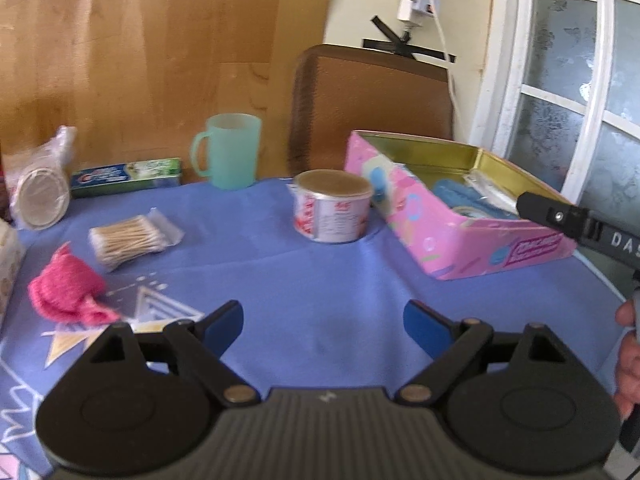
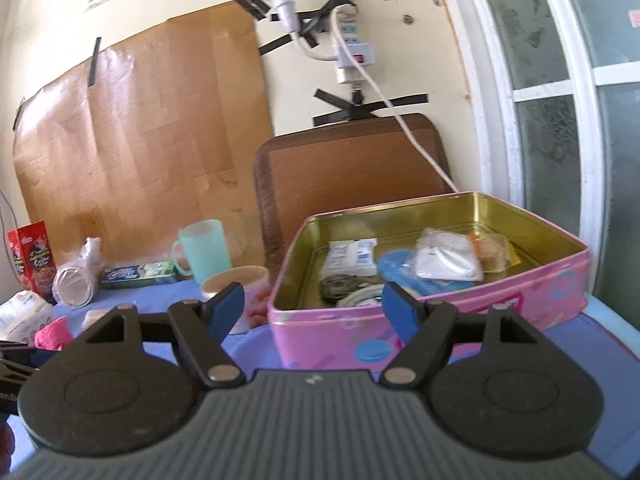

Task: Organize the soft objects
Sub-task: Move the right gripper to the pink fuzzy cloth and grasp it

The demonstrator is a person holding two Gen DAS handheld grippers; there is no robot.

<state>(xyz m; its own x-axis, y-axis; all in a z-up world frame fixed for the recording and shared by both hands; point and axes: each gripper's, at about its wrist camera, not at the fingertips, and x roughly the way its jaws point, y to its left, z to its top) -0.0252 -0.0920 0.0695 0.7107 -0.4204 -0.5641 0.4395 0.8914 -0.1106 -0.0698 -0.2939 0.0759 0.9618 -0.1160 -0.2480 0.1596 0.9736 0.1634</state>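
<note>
Both grippers gape wide and hold nothing: left gripper hovers over the blue cloth, pink knit lying off left; right gripper faces the pink tin

Home interior: table w/ printed blue cloth, green mug, toothpaste box, pink tin, taped-up power strip.

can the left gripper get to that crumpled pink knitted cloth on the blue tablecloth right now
Probably yes: the left gripper is open and empty, and the crumpled pink knitted cloth lies uncovered to its left, with nothing between.
</note>
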